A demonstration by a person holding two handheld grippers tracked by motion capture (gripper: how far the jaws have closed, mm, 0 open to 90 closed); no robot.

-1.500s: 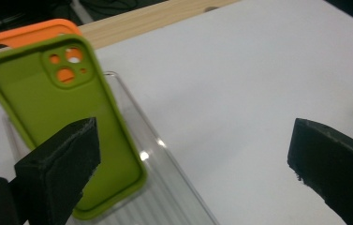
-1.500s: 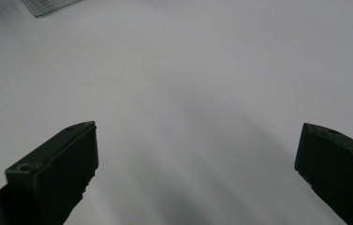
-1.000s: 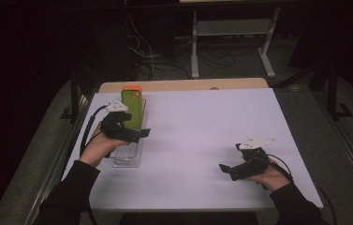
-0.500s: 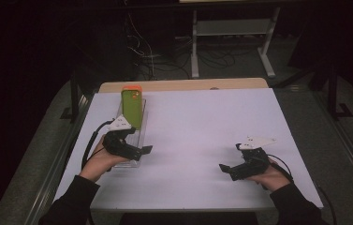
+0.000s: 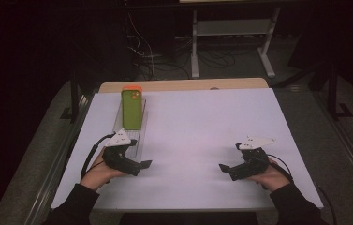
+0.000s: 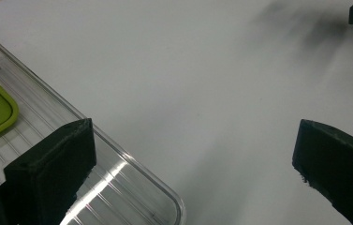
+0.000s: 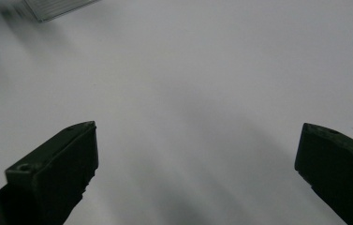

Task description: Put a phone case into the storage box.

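Both tongs spread wide, empty, resting low on the white table (image 5: 197, 122). Left gripper (image 5: 139, 165) just off the near corner of a clear ribbed tray (image 6: 132, 183), one jaw over its rim, the other over bare tabletop. Beyond it, lying flat in that tray, a green phone (image 5: 132, 108) with an orange far edge, probably parked there for tidy keeping. Right gripper (image 5: 225, 168) well apart across the table, aimed toward the left one, likely idle.
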